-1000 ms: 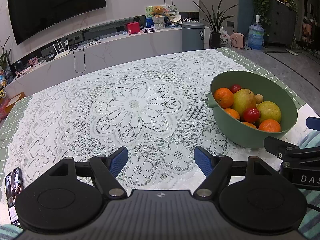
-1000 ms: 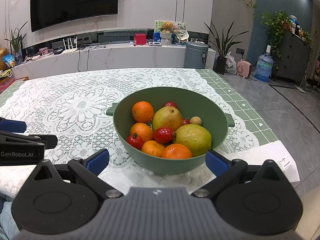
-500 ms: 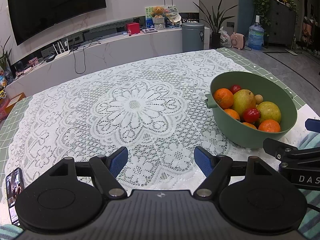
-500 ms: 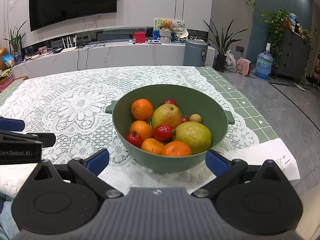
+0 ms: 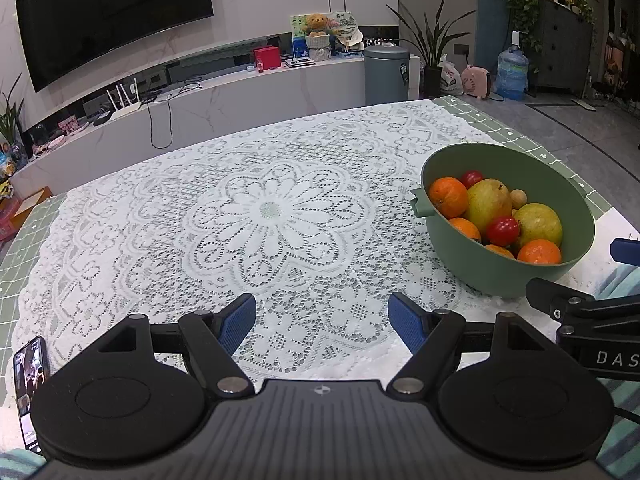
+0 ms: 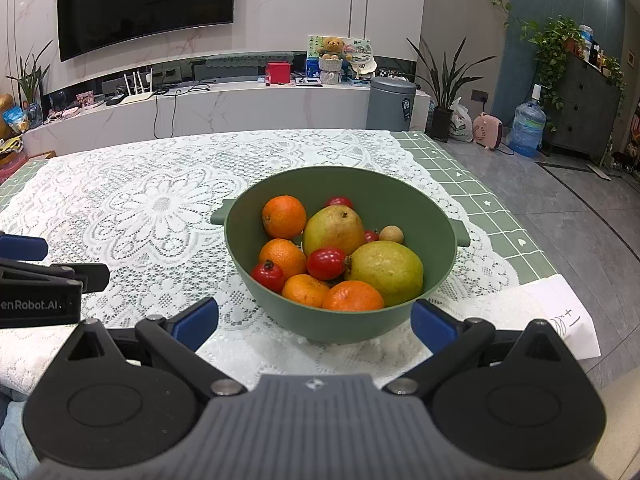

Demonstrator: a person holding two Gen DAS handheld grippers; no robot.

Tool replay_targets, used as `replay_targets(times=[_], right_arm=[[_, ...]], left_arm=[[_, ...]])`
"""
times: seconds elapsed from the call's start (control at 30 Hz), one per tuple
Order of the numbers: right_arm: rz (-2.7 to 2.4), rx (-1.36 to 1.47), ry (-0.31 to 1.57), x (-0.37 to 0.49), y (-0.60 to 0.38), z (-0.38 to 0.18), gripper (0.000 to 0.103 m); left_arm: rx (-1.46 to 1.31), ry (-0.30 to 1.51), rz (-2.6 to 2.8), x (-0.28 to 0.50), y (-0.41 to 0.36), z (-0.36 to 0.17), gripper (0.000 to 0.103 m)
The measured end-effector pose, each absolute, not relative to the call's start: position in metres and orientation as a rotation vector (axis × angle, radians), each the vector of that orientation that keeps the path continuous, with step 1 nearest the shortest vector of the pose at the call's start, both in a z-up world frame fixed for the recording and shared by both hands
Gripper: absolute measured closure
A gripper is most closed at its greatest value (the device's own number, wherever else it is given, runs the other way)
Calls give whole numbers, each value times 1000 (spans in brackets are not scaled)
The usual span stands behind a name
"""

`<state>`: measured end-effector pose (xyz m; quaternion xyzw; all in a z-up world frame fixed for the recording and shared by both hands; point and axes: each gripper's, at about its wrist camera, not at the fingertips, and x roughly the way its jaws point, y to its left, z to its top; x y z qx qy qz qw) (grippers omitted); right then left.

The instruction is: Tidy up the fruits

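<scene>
Green bowl [image 6: 340, 320] of mixed fruit sits on the lace cloth [image 5: 272, 216] right in front of the right gripper [image 6: 314, 320], both grippers spread and empty, left gripper [image 5: 322, 320] over bare lace; risk: round fruit probably rolls if nudged off-centre.

Left gripper [image 5: 322, 316]: black linkage arms, silver pivot screws, blue finger pads [image 5: 238, 322], two round black discs flanking a grey ribbed housing bearing a small emblem. Right gripper [image 6: 314, 322]: same build, blue pads, silver screws showing. White lettering "DAS" is showing on its black side bar in the left view; "enRobot.AI" is showing on the left one's bar in the right view.
</scene>
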<state>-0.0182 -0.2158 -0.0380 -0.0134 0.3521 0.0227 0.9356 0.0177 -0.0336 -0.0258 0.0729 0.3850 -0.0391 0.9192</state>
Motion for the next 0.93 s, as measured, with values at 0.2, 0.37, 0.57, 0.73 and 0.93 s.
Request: replay_targets(times=[0.2, 0.37, 0.57, 0.73, 0.93], right_arm=[[47, -27, 723, -18, -215, -38, 4], [49, -28, 729, -19, -215, -39, 4], [50, -26, 732, -20, -215, -39, 4], [51, -27, 732, -20, -215, -39, 4], [53, -29, 734, -19, -215, -40, 4]], left_arm=[[148, 789, -84, 17, -33, -25, 15], [150, 789, -82, 18, -33, -24, 15], [142, 790, -102, 16, -33, -26, 16], [135, 788, -108, 16, -32, -25, 16], [127, 783, -107, 16, -31, -24, 16]])
